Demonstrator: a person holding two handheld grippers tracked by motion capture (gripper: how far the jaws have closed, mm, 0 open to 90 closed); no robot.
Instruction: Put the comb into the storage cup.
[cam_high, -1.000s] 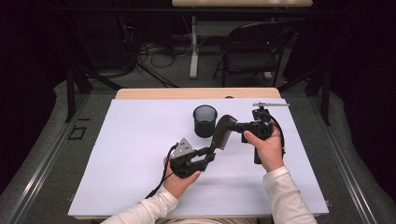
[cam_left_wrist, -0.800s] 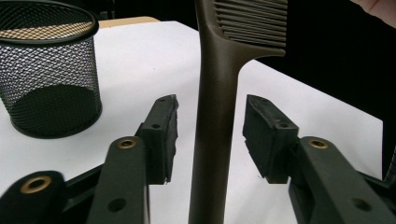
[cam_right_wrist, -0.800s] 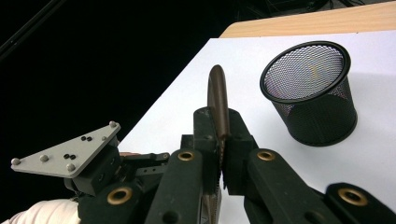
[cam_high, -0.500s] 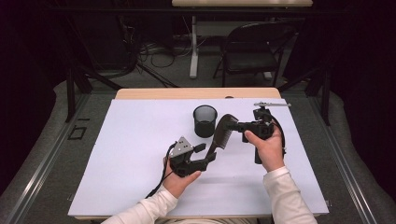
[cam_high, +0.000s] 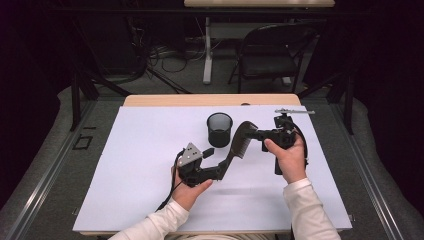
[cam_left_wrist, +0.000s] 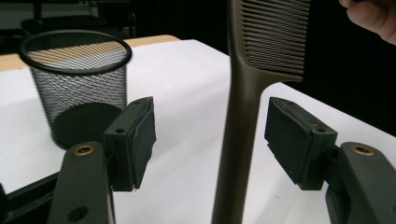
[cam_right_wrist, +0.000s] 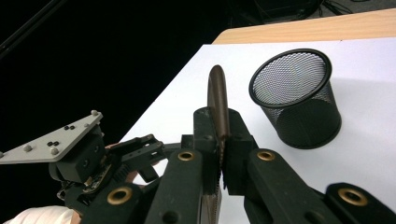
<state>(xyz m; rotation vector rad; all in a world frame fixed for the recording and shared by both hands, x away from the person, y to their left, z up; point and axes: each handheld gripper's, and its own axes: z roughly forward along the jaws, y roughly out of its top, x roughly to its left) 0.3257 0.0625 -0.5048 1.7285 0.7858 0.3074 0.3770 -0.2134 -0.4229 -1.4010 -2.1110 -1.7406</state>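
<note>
A brown tail comb (cam_high: 240, 142) hangs over the middle of the table. My right gripper (cam_high: 256, 135) is shut on its toothed end, and in the right gripper view the pads (cam_right_wrist: 233, 140) press on the comb (cam_right_wrist: 218, 100). My left gripper (cam_high: 225, 167) sits lower left, at the handle. Its jaws have just been opening. In the left gripper view the comb's handle (cam_left_wrist: 238, 140) stands between the pads (cam_left_wrist: 292, 135) without touching either one. A black mesh cup (cam_high: 219, 129) stands upright just behind the comb.
The white table cover (cam_high: 150, 150) ends at a wooden strip (cam_high: 165, 100) at the back. A black chair (cam_high: 270, 55) and cables stand on the floor beyond. The mesh cup (cam_left_wrist: 77, 88) is close to the left gripper's left jaw.
The left gripper's jaws stand a little wider apart around the comb's handle than before. Both hands and the comb have stayed where they were.
</note>
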